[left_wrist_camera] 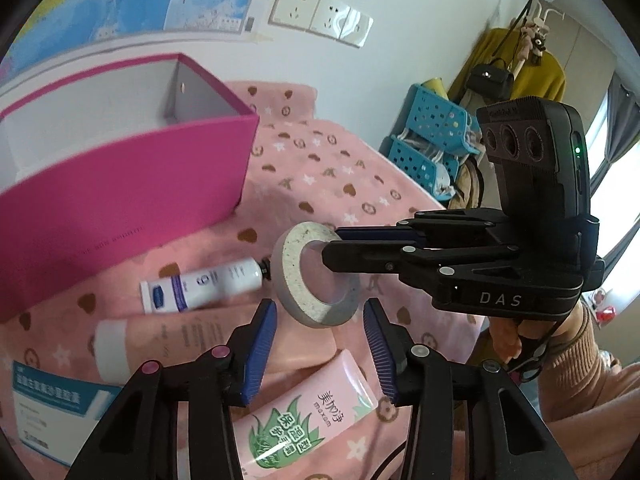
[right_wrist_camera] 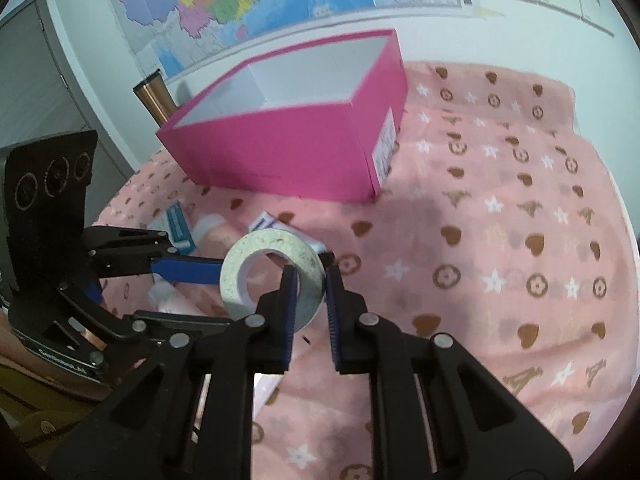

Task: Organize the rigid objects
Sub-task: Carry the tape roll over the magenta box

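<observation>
Because our right gripper [right_wrist_camera: 310, 276] pinches the tape roll [right_wrist_camera: 272, 276] through its rim, aloft over the pink cloth [right_wrist_camera: 500, 240] before the box [right_wrist_camera: 288, 148], our left gripper [left_wrist_camera: 320, 344] waits spread.

We count one tape roll [left_wrist_camera: 316, 276], one pink box [left_wrist_camera: 120, 176], three tubes — white [left_wrist_camera: 204, 286], pale pink [left_wrist_camera: 160, 344], aloe-printed [left_wrist_camera: 304, 416] — one blue-and-white carton [left_wrist_camera: 52, 412], one copper tumbler [right_wrist_camera: 154, 98], two tools [left_wrist_camera: 320, 344] [right_wrist_camera: 312, 304].
</observation>
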### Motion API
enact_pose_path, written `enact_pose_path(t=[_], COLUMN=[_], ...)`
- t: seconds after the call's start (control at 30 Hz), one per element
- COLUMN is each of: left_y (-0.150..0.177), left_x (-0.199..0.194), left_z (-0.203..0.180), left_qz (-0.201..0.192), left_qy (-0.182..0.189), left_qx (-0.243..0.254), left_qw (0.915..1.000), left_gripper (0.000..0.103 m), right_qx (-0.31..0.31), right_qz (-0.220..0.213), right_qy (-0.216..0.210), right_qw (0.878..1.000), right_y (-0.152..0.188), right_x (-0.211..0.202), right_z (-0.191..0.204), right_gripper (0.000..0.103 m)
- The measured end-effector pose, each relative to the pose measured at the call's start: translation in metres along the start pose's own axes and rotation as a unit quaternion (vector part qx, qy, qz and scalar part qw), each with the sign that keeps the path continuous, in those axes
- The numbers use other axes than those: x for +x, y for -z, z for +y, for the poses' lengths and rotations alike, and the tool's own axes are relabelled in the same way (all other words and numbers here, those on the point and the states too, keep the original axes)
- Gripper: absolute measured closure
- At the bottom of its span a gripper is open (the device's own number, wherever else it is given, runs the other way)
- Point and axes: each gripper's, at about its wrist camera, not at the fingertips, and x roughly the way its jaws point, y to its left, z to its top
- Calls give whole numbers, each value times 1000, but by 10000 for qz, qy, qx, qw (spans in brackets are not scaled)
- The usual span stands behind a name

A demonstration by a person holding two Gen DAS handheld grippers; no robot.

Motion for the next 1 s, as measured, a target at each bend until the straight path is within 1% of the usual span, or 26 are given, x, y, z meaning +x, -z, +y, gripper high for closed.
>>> enact_pose_path(t=[0.4,0.63,0.83,0.9,1.0], left_y=[-22,-45,-69,-76,-85], left_x=[-30,-43,-49,-49,-48], left_z=[10,17,37,43,49], left_qz=[-501,-746,-873,-884,-887], left_qy=[-230,-548,-550,-498,-527], left_qx=[28,130,-16,-93,-121], left_qw=[9985,9956,9947,9948,9946], left_gripper=[58,58,58,58,58], right_qx=[-456,-609,-613,-602,-575], right_qz=[-352,-599,-777,-791,-754], right_qy=[-125,-40,24,28,13], right_qw=[9983,9963,9951,9950,9955], right_y=[-41,-70,-101,-111,-121], right_x=[-5,-11,-11,-8,-1], right_z=[25,30,23,21,17], right_gripper=[87,87,87,87,87])
